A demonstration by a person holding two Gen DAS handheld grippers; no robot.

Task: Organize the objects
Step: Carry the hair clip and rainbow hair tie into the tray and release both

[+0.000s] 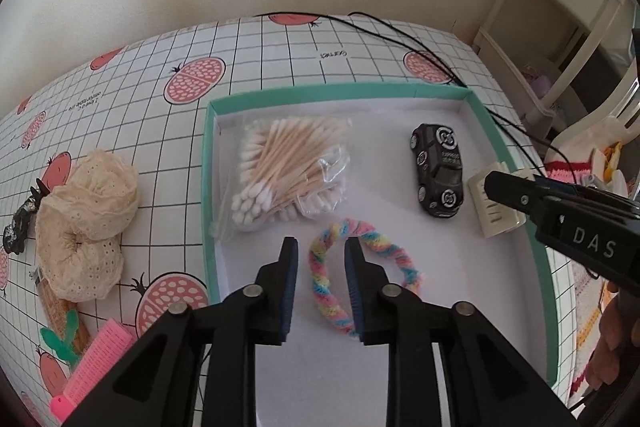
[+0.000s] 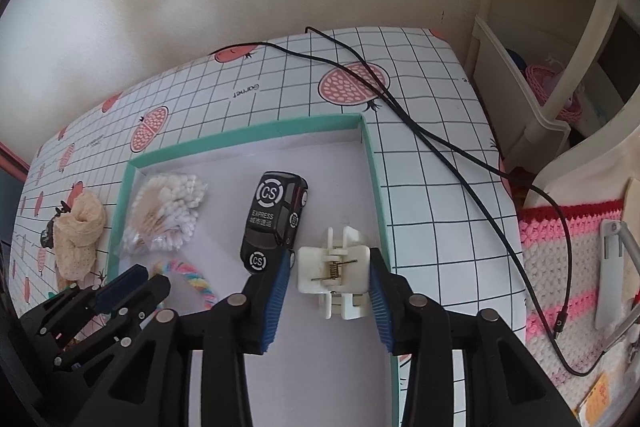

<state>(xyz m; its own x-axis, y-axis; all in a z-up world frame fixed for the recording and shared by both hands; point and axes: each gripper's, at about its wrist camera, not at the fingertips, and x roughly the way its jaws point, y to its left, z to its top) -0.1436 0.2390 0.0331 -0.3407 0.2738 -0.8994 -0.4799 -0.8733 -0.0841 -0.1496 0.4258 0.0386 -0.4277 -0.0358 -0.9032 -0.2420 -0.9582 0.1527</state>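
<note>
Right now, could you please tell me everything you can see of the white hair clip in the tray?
The white hair clip is a cream plastic claw clip with a bare metal spring across its middle and toothed ends. It lies flat on the white floor of the teal-rimmed tray, near the right wall, beside the black toy car. The right gripper straddles it, fingers open on either side.

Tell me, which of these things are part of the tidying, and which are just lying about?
Part of the job: tray, cotton swabs, toy car, white clip, rainbow hair tie, lace scrunchies, pink comb.

Lying about: black cable, crochet mat, shelf.
</note>
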